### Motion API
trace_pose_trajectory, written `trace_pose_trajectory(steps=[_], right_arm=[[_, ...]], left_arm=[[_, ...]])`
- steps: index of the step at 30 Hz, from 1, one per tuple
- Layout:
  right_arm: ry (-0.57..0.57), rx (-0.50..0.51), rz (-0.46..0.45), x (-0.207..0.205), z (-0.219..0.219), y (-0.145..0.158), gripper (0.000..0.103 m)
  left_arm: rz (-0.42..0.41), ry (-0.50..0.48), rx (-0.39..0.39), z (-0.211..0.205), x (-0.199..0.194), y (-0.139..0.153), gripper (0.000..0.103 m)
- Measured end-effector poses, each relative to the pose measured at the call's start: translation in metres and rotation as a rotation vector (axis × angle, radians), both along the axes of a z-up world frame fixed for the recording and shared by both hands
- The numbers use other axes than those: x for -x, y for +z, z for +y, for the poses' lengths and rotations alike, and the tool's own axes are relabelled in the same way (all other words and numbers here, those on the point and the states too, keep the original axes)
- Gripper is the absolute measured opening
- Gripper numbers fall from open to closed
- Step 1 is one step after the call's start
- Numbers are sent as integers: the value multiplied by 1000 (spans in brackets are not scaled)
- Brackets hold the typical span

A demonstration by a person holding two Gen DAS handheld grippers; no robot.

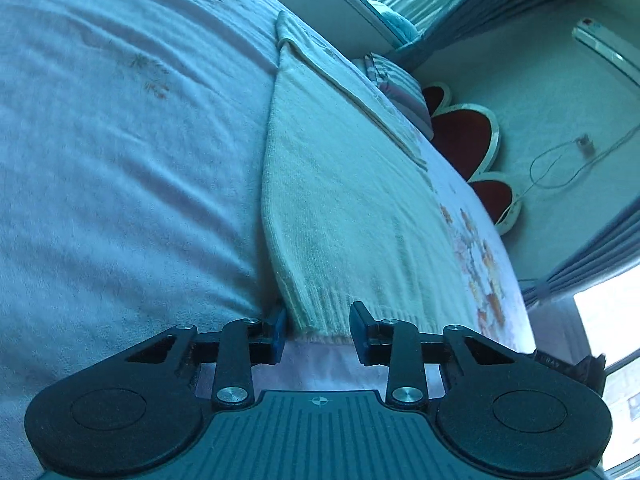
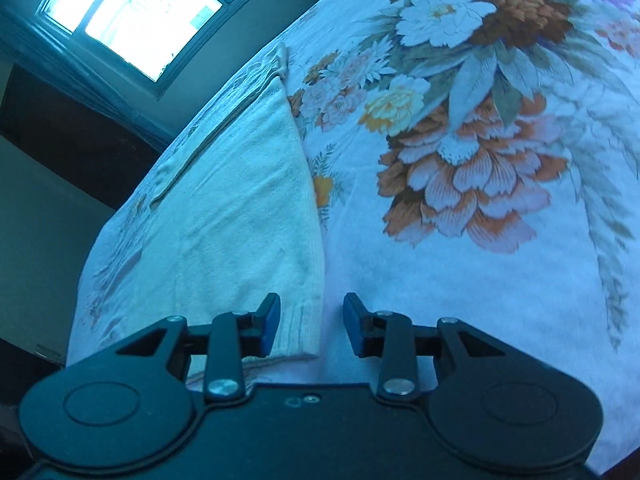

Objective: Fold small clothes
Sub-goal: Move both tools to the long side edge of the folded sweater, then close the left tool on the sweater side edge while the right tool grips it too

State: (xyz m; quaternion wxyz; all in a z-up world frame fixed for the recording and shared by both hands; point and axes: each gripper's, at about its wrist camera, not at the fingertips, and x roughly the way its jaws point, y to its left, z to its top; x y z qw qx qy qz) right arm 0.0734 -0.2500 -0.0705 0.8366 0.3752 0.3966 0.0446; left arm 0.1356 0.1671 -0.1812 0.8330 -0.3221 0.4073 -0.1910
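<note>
A cream knitted sweater lies flat on the bed, folded into a long narrow shape, with its ribbed hem nearest me. My left gripper is open, its fingers on either side of the hem's left corner, low at the fabric. In the right wrist view the same sweater runs away from me. My right gripper is open around the hem's right corner, the left finger over the knit and the right finger over the sheet.
The bed has a pale sheet with a large floral print. A striped pillow and a red headboard are at the far end. Windows, curtains and the bed's edges surround it.
</note>
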Motion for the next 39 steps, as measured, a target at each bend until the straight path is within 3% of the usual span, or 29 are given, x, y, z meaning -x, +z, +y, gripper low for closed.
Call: trace_pose_trajectory(steps=[4,10,23,24,26,27,28,32,37,39], right_arm=[[-28,-70,-10,10,1,-8,35],[-62,-172,-22,5,-3,-19,35],[-27,-111,-23,-11,7,-17,25],[-25,-100,-24,-12,8,-17,23],[-13,-68,-29,-14,10,-17,18],[-10,-42,-23,-15,11,-18,7],[-6,-34,-25,-17,11,-18,7],[22,37,-48,-19,17,-7,7],[55,87,-96,-15,15,13,7],[69,105,-76,-21,13,12,7]], left_arm=[[28,1,95,2,-9,-11,33],[35,-20,146,-8,-20,-21,33],[9,-28,102,-16,-33,-15,33],[8,-30,91,-15,-34,-14,32],[14,-19,49,-18,-38,-13,19],[19,-16,18,-21,-41,-13,7],[20,-13,8,-22,-43,-13,5],[-25,2,-34,-24,-41,-3,4],[-42,50,8,-10,-32,-3,4],[-23,73,12,-5,-31,-13,4]])
